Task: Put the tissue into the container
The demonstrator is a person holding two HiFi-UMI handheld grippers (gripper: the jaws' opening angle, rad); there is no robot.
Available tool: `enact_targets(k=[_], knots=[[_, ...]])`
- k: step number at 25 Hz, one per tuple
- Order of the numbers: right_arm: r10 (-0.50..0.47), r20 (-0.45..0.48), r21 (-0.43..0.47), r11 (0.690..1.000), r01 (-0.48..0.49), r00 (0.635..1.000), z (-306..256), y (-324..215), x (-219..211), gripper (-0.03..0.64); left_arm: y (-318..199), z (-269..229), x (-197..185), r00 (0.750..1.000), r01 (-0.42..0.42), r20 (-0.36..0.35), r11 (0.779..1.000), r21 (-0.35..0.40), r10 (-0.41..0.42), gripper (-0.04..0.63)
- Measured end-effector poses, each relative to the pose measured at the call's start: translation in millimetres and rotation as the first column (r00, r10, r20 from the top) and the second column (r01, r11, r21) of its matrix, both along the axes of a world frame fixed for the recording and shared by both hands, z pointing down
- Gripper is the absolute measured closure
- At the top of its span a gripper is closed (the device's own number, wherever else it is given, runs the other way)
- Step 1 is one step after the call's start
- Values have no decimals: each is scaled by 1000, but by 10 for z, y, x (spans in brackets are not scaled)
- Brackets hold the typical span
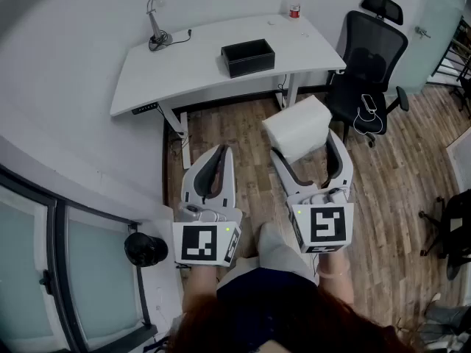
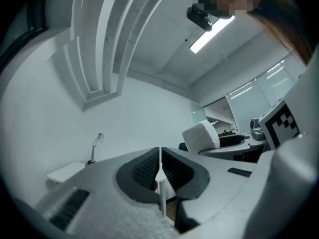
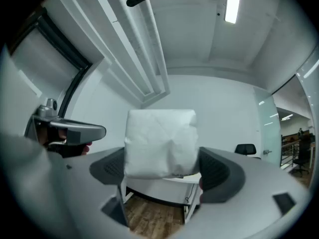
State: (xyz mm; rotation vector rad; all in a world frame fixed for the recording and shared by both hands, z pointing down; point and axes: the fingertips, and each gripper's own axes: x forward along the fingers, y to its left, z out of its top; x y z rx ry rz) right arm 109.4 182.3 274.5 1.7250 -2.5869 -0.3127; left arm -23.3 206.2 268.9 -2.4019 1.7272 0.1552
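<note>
The tissue is a white wrapped pack (image 1: 298, 127), held up over the wooden floor in front of me. My right gripper (image 1: 305, 149) is shut on it, jaws spread wide with a pad on each side. In the right gripper view the pack (image 3: 160, 142) fills the gap of the right gripper (image 3: 162, 166). The container, a black open box (image 1: 248, 56), stands on the white desk (image 1: 184, 68) ahead, beyond both grippers. My left gripper (image 1: 223, 153) hangs beside the right one, shut and empty; its pads meet in the left gripper view (image 2: 160, 151), where the pack (image 2: 201, 136) shows to the right.
A desk lamp (image 1: 156, 20) stands on the desk's left end and a red-capped bottle (image 1: 295, 4) at its back right corner. A black office chair (image 1: 368, 57) is right of the desk. A glass partition and a black round object (image 1: 145, 248) lie to my left.
</note>
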Motion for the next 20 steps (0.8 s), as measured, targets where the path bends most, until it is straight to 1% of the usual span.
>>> enact_targets(k=[6,9,12,15,20], knots=[[-1,25,-3,1000,1,1000,-4,15,13,181,16,21,-16,1000,0,-3,1000,-9,0,559],[-8,15,2,1000,8,1000,0,-42,12,181,-45,25,-6,1000,0,-5,1000,-10,0,560],[-13,6,-3,1000,13,1000,17,-144,1,181,-150,36,3,1000,-2,-3,1000,-13,2,559],[-13,24,-22,1000,13,1000,49,-290,25,181,-296,41,22,1000,1,1,1000,-19,-1,559],[-24,27,-30,999,25,999,68,-547,42,181,-571,25,88,1000,-3,14,1000,-17,3,560]])
